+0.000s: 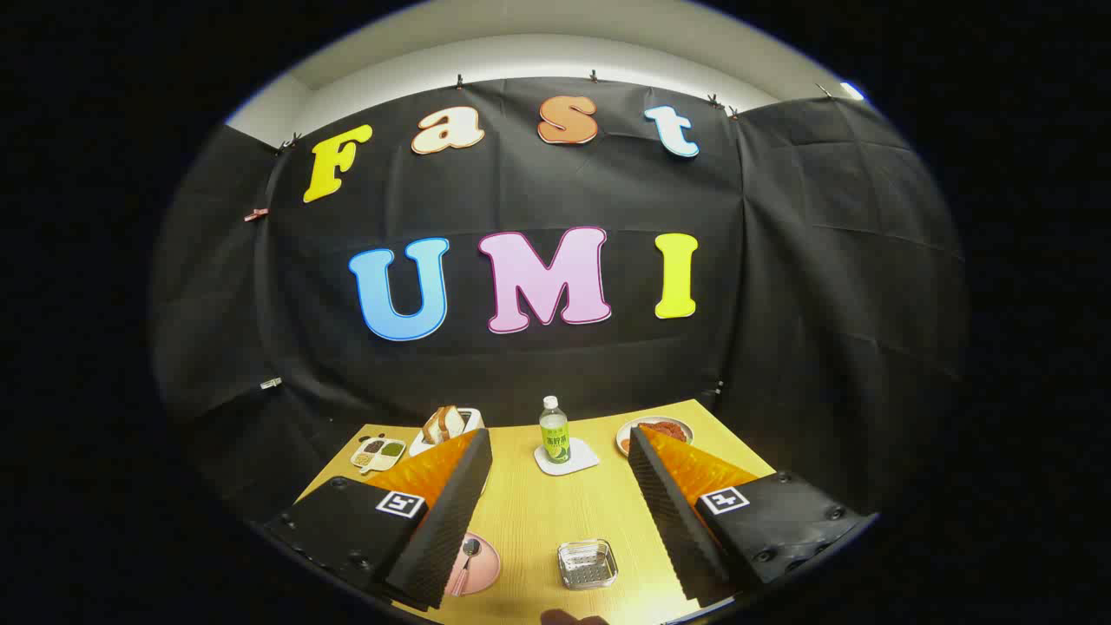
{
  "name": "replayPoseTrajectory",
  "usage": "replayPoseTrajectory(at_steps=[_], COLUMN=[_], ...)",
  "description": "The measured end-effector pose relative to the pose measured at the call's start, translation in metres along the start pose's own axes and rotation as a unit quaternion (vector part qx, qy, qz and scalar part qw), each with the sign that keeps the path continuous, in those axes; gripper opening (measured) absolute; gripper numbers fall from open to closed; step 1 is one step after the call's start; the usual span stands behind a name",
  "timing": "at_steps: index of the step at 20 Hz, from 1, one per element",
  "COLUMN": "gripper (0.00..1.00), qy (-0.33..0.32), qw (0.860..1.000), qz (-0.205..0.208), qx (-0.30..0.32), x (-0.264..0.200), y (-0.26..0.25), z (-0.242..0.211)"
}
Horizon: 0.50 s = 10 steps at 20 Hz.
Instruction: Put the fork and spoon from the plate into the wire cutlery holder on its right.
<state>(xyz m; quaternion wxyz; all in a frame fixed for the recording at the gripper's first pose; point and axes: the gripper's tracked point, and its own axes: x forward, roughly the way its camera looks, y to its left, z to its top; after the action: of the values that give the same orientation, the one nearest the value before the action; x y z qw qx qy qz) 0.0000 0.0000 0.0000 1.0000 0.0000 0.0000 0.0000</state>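
Above the bench [538,512], the gripper [555,512] hangs with its fingers [451,512] spread wide and holding nothing, high enough, it seems, to take in the whole layout before reaching. Between them, low and near, sits the wire cutlery holder [588,563], with nothing in it. To its left the pink plate [486,569] peeks from behind the left finger, a spoon [469,551] lying on it; the fork I cannot make out. Beyond stand a bottle [554,430] on a coaster [566,457], bread [444,424] and two dishes.
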Motion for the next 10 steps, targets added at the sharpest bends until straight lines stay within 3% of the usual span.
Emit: replayPoseTrajectory(at_steps=[10], gripper=[0.99], qy=[0.006], qw=[1.000], qz=[-0.003], qx=[0.000], x=[-0.005], y=[0.008], z=[-0.014])
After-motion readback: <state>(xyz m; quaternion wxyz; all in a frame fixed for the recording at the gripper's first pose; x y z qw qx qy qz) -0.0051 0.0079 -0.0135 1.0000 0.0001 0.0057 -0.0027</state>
